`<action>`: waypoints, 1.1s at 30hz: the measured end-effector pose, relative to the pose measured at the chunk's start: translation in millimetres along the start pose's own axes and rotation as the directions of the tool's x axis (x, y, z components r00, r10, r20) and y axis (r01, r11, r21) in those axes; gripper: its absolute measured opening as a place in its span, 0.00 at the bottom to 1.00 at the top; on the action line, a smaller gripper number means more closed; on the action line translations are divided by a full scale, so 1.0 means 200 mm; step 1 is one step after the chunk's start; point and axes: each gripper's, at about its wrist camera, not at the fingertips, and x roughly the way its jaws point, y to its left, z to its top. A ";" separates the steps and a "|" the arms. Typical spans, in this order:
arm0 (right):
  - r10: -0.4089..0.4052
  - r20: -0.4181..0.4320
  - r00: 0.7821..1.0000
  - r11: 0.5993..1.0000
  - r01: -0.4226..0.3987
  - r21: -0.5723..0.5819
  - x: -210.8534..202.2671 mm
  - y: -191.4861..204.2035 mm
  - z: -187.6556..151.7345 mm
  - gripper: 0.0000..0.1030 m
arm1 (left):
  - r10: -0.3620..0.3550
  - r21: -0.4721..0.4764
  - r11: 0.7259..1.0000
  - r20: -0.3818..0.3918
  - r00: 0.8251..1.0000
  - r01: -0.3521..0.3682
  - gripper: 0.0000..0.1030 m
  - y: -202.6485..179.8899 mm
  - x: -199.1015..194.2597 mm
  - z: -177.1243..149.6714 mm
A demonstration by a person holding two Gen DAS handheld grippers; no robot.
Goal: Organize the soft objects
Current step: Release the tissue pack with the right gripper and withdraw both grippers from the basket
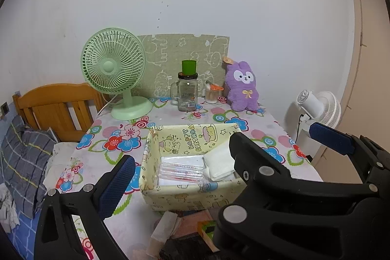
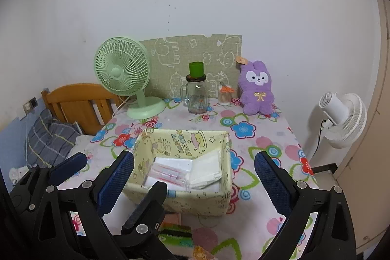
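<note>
Two soft things, a clear packet and a folded white cloth, lie side by side in the yellow fabric box near the front middle of the table, packet on the left, cloth against the right wall. Bare flowered cloth runs behind the box up to the purple plush, jar and green fan along the back edge. Both the left gripper and right gripper hover before the box with fingers spread, holding nothing.

Both cams near, facing box
</note>
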 end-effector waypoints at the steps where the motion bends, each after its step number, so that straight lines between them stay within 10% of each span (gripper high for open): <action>1: 0.000 0.001 1.000 1.000 0.000 -0.001 -0.01 0.00 -0.01 0.98 | -0.002 0.000 1.000 0.002 1.000 0.002 1.00 0.00 -0.01 -0.01; 33: 0.022 -0.049 0.999 1.000 -0.022 0.001 -0.11 0.00 -0.38 0.98 | -0.001 0.011 1.000 -0.046 0.999 0.002 0.99 -0.05 -0.10 -0.38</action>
